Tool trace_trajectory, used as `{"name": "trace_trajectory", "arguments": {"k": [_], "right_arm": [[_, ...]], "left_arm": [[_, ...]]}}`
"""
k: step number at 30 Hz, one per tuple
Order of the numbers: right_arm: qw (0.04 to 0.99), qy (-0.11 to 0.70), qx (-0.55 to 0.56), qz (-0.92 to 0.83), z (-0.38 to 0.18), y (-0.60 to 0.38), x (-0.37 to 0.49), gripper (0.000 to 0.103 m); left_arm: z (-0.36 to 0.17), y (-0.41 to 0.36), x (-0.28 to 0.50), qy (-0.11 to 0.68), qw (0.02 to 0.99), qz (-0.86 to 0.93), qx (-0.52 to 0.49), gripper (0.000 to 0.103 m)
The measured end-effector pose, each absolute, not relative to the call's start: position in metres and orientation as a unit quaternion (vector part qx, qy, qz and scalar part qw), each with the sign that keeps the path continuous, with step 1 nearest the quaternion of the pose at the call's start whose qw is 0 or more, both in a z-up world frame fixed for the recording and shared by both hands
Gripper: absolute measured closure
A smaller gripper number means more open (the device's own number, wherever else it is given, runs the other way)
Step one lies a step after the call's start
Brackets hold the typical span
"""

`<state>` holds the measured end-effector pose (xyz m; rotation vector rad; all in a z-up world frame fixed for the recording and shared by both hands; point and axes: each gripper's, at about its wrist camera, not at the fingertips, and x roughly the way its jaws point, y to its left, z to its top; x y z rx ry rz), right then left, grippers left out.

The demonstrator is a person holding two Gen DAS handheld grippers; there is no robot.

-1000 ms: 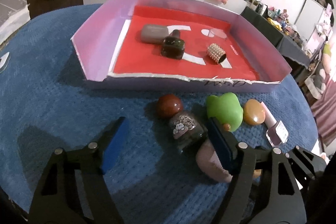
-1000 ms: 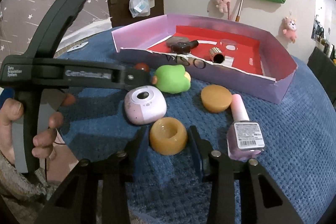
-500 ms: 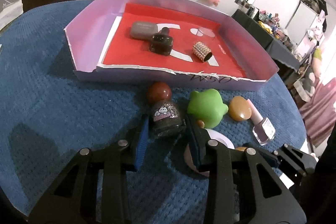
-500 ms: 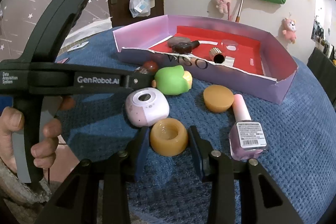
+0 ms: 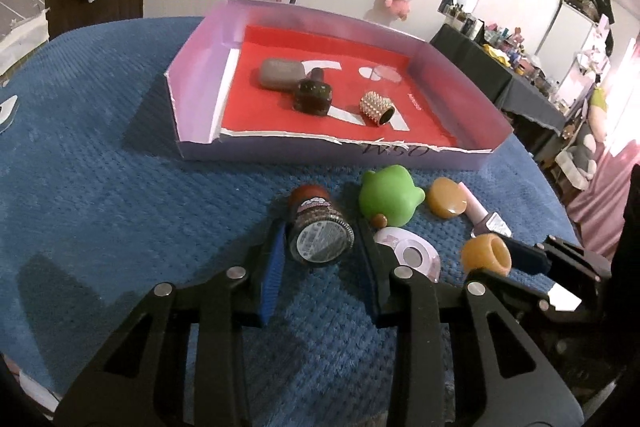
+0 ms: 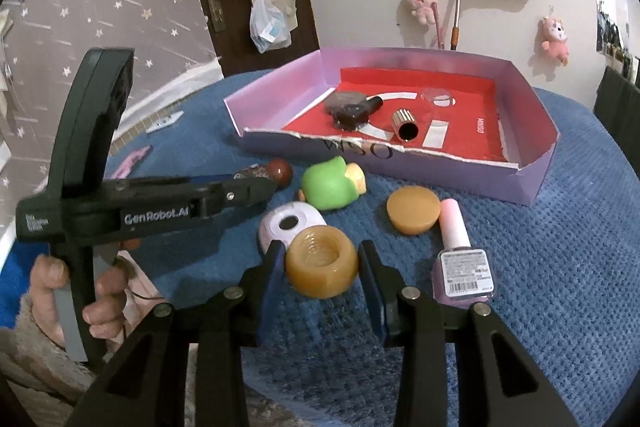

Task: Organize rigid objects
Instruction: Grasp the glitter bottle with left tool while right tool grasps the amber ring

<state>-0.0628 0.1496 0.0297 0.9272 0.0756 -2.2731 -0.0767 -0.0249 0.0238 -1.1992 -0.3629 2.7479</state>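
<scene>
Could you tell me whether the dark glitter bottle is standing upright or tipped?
Tipped. The glitter bottle points its round base at the camera, its brown cap away, clamped in the left gripper.

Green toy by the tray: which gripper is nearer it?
Left. The left gripper, gripping the glitter bottle, sits beside the green toy; the right gripper, holding the amber cap, is farther back.

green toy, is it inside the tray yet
No, the green toy lies on the blue cloth just in front of the tray, outside its torn front wall.
</scene>
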Motion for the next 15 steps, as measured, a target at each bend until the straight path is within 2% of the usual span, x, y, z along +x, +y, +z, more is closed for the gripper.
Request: {"name": "trace_trajectory", "arguments": {"k": [15], "right_arm": [[0.351,0.018,0.343,-0.871,0.051,0.148,-0.067,0.063]], "left_arm": [[0.042,-0.021,-0.069,-0.114,0.079,0.917,-0.373,0.073]]}}
